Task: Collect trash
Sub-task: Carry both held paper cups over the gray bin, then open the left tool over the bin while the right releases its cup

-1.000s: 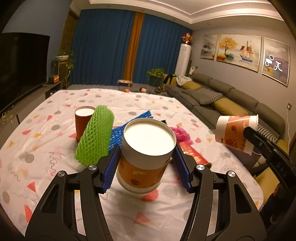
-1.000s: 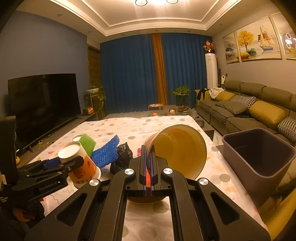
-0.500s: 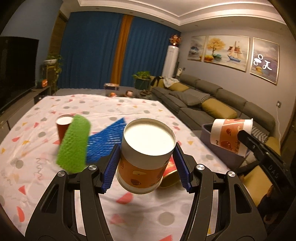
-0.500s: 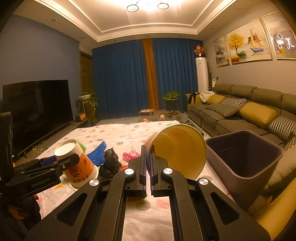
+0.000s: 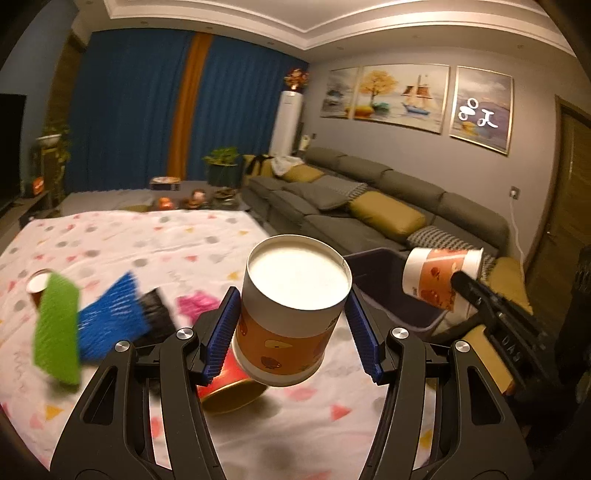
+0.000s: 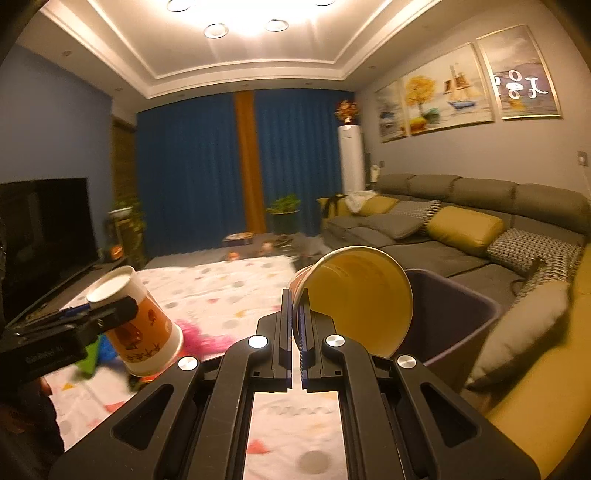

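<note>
Both cups (image 5: 291, 314) nearer the bin (image 6: 458, 317)

Blue curtains (image 6: 207, 166) with an orange strip are hung across the far wall, with a potted plant (image 6: 284, 214) and a white tower unit (image 6: 351, 158) set before them. A grey sofa (image 5: 388, 199) with yellow cushions (image 5: 386, 218) is placed along the side wall, under three paintings (image 5: 402, 98). A dark TV (image 6: 44, 225) is seen opposite, and the ceiling is lit by round lamps (image 6: 216, 30).
</note>
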{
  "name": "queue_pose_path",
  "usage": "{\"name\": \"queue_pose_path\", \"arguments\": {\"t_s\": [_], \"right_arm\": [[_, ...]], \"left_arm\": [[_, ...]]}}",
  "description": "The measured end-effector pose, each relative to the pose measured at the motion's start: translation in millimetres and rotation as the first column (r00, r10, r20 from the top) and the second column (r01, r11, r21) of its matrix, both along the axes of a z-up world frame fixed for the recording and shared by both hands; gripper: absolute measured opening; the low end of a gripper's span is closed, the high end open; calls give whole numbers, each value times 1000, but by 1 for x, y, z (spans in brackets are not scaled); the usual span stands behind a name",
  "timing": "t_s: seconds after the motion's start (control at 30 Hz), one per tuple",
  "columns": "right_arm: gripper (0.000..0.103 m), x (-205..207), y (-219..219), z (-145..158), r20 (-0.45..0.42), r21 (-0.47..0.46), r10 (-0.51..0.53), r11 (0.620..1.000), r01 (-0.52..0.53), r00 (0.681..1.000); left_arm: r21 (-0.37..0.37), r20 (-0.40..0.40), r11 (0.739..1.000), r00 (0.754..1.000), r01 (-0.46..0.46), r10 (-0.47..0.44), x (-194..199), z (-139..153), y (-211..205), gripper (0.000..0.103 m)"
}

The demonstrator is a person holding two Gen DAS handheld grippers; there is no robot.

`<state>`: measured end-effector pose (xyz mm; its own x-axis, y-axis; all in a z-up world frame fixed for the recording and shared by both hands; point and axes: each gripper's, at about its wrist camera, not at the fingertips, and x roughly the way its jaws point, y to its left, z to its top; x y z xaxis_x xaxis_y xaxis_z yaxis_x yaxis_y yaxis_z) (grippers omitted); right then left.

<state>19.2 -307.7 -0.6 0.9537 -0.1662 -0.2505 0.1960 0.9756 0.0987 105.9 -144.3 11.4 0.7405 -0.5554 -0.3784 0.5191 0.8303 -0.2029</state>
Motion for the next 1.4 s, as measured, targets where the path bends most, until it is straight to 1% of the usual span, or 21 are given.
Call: {"name": "queue_pose_path", "arguments": {"t_s": [0.2, 0.3, 0.4, 0.53, 0.67, 0.83, 1.0, 1.13, 1.2, 1.27, 1.4], "right_arm": [[4, 7, -33, -14, -29, -2, -77, 997, 77, 997], [4, 10, -46, -22, -46, 6, -96, 995, 96, 994], [4, 19, -62, -27, -71, 10, -103, 995, 103, 992], [4, 28, -72, -35, -100, 13, -107, 994, 109, 989], [4, 34, -82, -40, -115, 13, -104, 994, 106, 988], [4, 40, -89, -49, -135, 31, -89, 995, 94, 987], [4, 45, -92, -56, -151, 37, -78, 996, 84, 985], [4, 46, -93, -58, -151, 41, -72, 996, 79, 986], [4, 46, -92, -59, -147, 43, -68, 996, 75, 987], [5, 46, -94, -60, -148, 44, -68, 996, 75, 987], [5, 47, -94, -63, -151, 45, -64, 996, 71, 986]], "left_arm": [[-26, -9, 998, 998, 63, -63, 20, 5, -46, 57], [-23, -6, 996, 997, 83, -83, 29, 2, -68, 57], [-29, -24, 994, 994, 102, -103, 44, -4, -94, 57], [-28, -59, 992, 990, 124, -125, 61, -14, -122, 57], [-25, -70, 989, 987, 145, -146, 68, -20, -145, 57], [-17, -69, 986, 984, 166, -167, 77, -28, -165, 57], [-8, -103, 985, 979, 173, -173, 87, -40, -179, 57], [-7, -112, 979, 973, 203, -202, 89, -43, -187, 57], [-19, -130, 975, 966, 221, -222, 91, -46, -190, 57], [-25, -148, 974, 963, 223, -224, 94, -49, -192, 57], [-18, -147, 973, 962, 231, -231, 96, -53, -194, 57]]}}
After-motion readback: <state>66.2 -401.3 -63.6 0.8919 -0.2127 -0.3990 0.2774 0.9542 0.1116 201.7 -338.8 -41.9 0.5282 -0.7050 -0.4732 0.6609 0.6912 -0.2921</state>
